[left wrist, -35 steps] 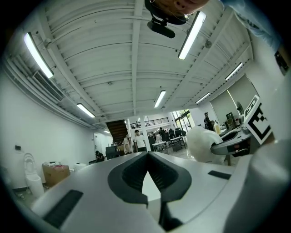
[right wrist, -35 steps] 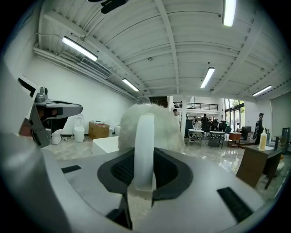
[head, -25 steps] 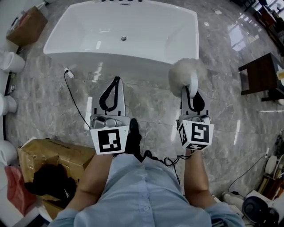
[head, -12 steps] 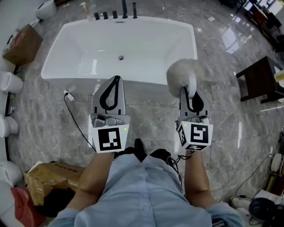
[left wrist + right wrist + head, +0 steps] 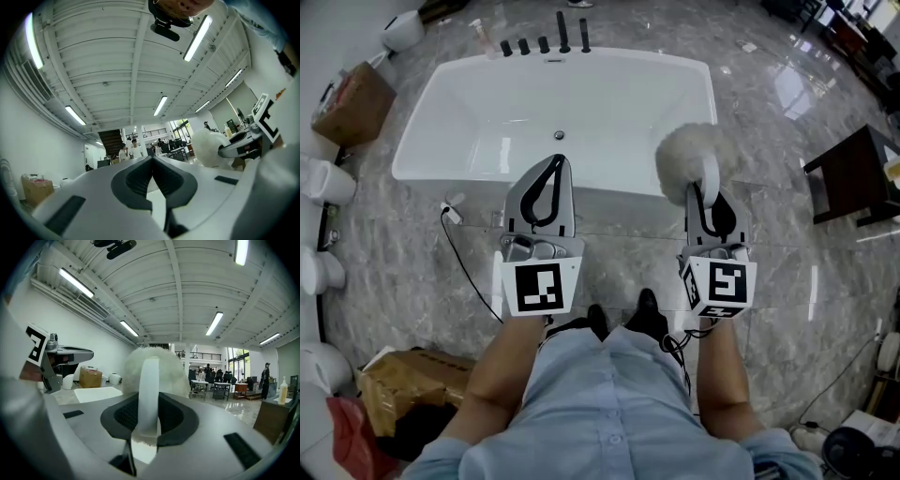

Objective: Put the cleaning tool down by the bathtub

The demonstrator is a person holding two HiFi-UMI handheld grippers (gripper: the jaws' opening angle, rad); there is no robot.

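Presently: tool in carry, set-down outstanding

The right gripper (image 5: pixel 705 192) has its jaws clamped on the white handle of the cleaning tool (image 5: pixel 686 155). The tool is held off the floor, its fluffy head seen against the near right corner of the bathtub (image 5: pixel 487 122). The left gripper (image 5: pixel 553 164) is closed up and empty. Judged step: approach. The next move calls for lowering the tool to the marble floor (image 5: pixel 806 253) beside the tub's near wall, then releasing.

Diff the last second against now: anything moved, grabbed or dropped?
Both grippers advanced toward the white rectangular bathtub; the left gripper now overlaps its near rim, and the brown cardboard box at lower left slid down the frame. Nothing grabbed or released. Unchanged: right gripper stays shut on the fluffy white cleaning tool; left stays shut, empty.
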